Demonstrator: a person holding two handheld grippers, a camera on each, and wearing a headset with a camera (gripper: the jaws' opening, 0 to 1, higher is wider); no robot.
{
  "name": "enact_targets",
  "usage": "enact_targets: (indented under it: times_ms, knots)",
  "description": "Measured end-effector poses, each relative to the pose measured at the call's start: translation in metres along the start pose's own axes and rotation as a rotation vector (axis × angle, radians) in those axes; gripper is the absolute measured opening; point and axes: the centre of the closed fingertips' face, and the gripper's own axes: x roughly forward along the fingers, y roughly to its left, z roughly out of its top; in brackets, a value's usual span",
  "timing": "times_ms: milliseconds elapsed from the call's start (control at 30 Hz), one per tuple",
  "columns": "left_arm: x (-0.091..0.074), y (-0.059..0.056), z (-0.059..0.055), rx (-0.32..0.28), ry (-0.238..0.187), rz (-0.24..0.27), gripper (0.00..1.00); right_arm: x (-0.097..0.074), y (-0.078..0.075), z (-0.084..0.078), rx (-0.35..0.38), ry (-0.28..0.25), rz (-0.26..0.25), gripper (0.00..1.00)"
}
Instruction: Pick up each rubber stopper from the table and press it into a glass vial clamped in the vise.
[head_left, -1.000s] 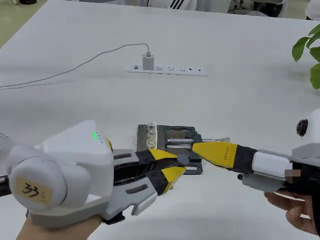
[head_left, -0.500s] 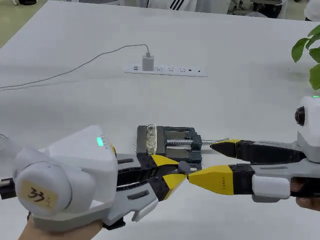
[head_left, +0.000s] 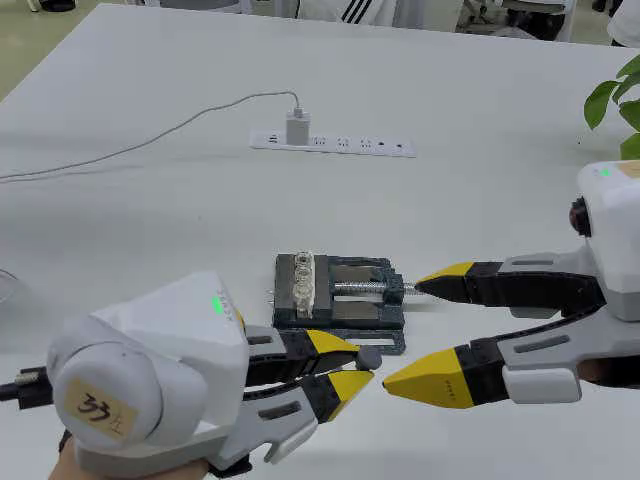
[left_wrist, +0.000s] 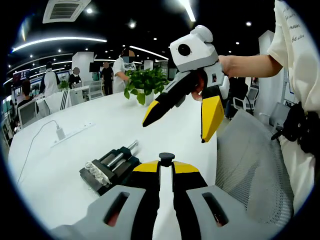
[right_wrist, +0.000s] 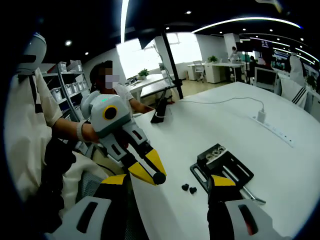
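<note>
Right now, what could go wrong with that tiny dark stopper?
The small dark rubber stopper is pinched only at the tips of the left gripper, so it might pop out. The open right gripper hangs close and could bump it. Pushing crooked might crack the clear glass vials in the grey metal vise.

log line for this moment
left gripper: shut on rubber stopper | right gripper: open | glass vials: in vise | two stoppers: on table

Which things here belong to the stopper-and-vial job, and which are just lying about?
Job in hand: vise; glass vials clamped in it; rubber stopper held by the left hand-held gripper; two loose stoppers; open right hand-held gripper.
Lying about: power strip; plugged-in charger; plant.
</note>
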Motion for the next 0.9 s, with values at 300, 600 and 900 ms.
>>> enact_targets:
  times_ms: [300,600,900]
  knots:
    - [0.001,-0.002,-0.008,0.021,0.044,-0.019,0.05,0.013,0.013,-0.013,-0.218,0.148,0.040,0.42]
    - [0.005,-0.009,-0.014,0.044,0.074,-0.041,0.05,0.021,0.022,-0.019,-0.301,0.206,0.075,0.21]
    - [0.007,-0.013,-0.014,0.049,0.076,-0.055,0.05,0.022,0.023,-0.028,-0.336,0.254,0.088,0.12]
